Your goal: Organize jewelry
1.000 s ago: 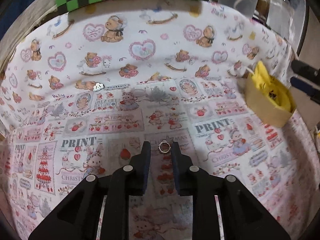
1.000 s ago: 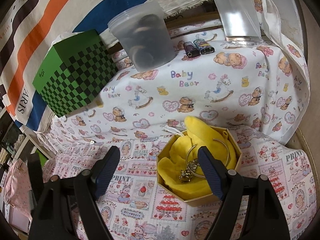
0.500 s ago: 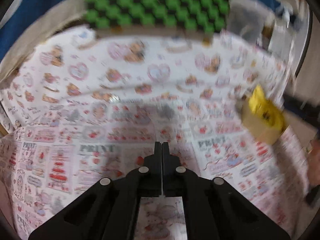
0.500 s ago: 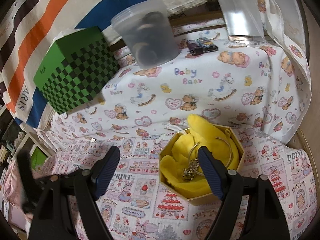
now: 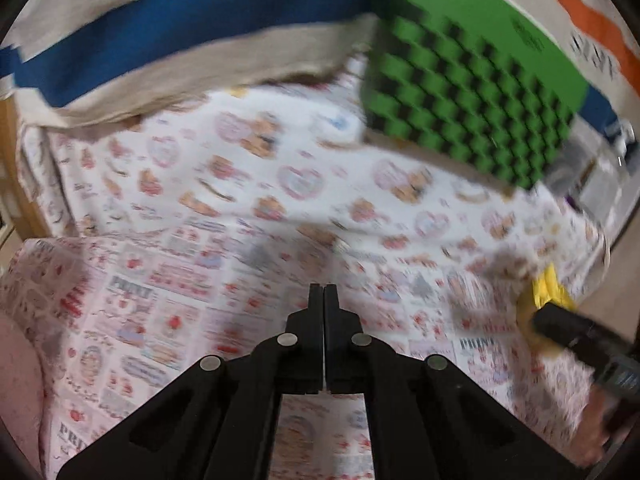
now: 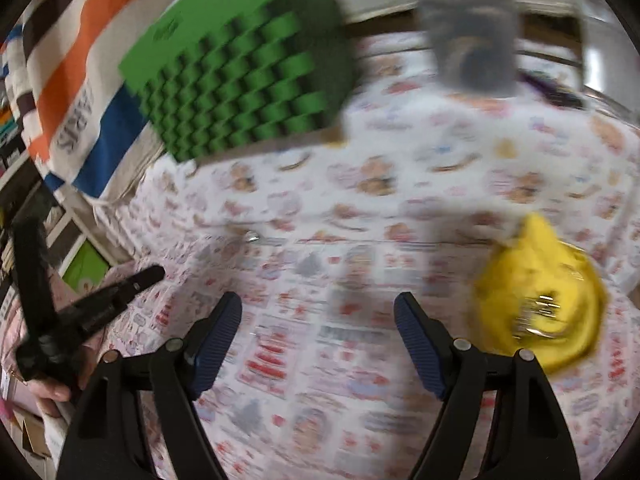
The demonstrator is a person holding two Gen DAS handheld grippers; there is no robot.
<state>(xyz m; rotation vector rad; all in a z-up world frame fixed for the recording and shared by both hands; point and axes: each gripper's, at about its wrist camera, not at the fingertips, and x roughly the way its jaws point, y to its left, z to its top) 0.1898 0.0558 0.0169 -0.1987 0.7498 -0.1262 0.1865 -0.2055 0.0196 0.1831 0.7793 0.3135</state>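
Observation:
My left gripper (image 5: 324,289) is shut and held above the printed cloth (image 5: 200,280); nothing shows between its pads. The right wrist view also catches the left gripper (image 6: 157,273) at the left edge, closed to a point, with a hand (image 6: 52,394) below it. My right gripper (image 6: 318,308) stands open over bare cloth with nothing between its fingers. The yellow-lined jewelry box (image 6: 536,300), with blurred metal pieces inside, sits to the right of it. That box (image 5: 548,290) shows at the far right of the left wrist view, partly behind a black finger (image 5: 568,330) of the right gripper. A small silver charm (image 6: 252,236) lies on the cloth.
A green checkered box (image 6: 240,80) stands at the back, also seen in the left wrist view (image 5: 472,92). A striped tote bag (image 5: 160,28) lies behind it. A clear plastic cup (image 6: 472,40) is at the back right. Both views are motion-blurred.
The left gripper closed where a small ring lay, then rose and rolled; the ring is no longer seen. The right gripper swung left, so the yellow box left the space between its fingers.

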